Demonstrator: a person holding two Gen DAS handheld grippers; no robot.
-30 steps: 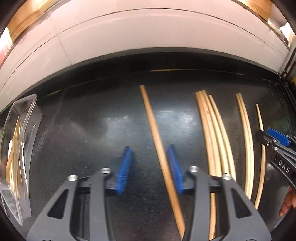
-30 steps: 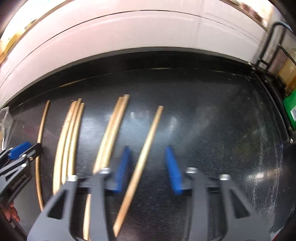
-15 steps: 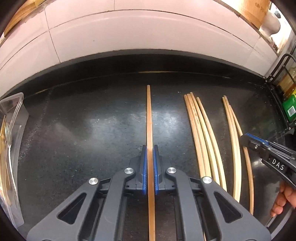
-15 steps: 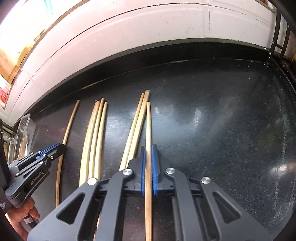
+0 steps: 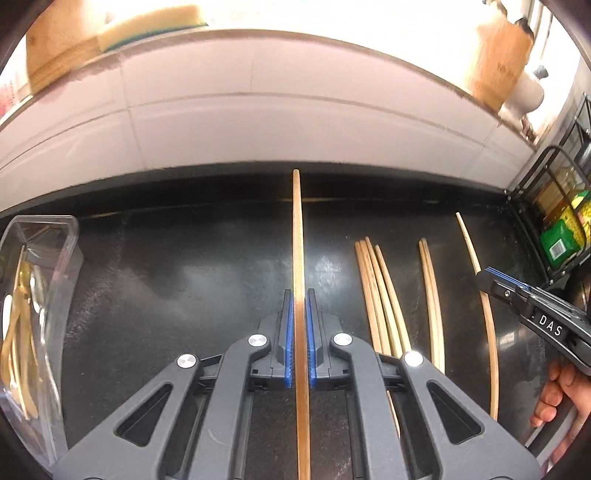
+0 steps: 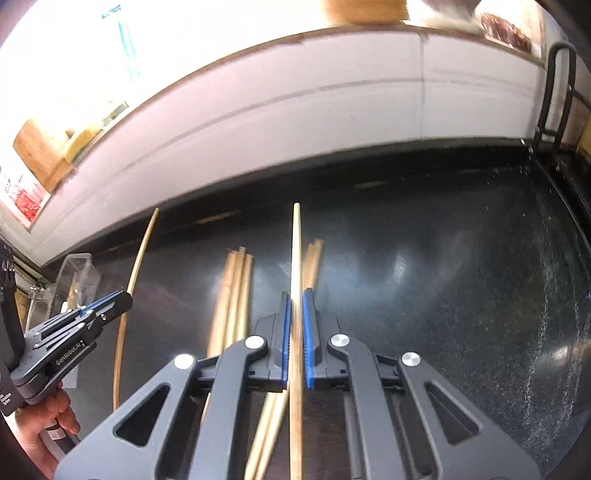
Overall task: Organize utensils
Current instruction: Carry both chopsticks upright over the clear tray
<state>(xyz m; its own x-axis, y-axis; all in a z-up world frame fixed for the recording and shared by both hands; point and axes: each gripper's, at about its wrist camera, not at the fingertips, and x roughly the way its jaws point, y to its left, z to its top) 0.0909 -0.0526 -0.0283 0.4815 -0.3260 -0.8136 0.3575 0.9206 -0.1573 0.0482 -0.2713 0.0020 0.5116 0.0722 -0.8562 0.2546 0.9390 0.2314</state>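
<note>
We see both hand-held grippers clamped on one chopstick each, over the black counter point(image 5: 184, 288).

Left hand-held gripper point(image 5: 299, 295): blue pads pressed tight on a darker wooden chopstick point(image 5: 297, 229), which runs straight up the middle of the left wrist view, its tip reaching toward the white tiled wall point(image 5: 258, 122). It looks lifted off the counter, though we can't tell the gap for sure.

Right hand-held gripper point(image 6: 295, 295): jaws nearly shut, pinching a pale chopstick point(image 6: 295, 243) that points away along the fingers. In the left wrist view this same gripper shows at the right edge, with the person's hand point(image 5: 565, 402) below it.

Still lying on the counter: a bunch of three chopsticks point(image 5: 376, 288) just right of the left gripper, and a pair point(image 5: 430, 288) further right, touching each other. In the right wrist view the pair point(image 6: 312, 258) lies right behind the held stick.

At far left we see a clear plastic tray point(image 5: 62, 236) with gold-coloured utensils point(image 5: 18, 325) inside, well apart from the loose sticks. At far right, a black wire rack point(image 5: 554, 177) holds a green package point(image 5: 561, 243). A sponge point(image 5: 147, 22) sits on the ledge above the tiles.
</note>
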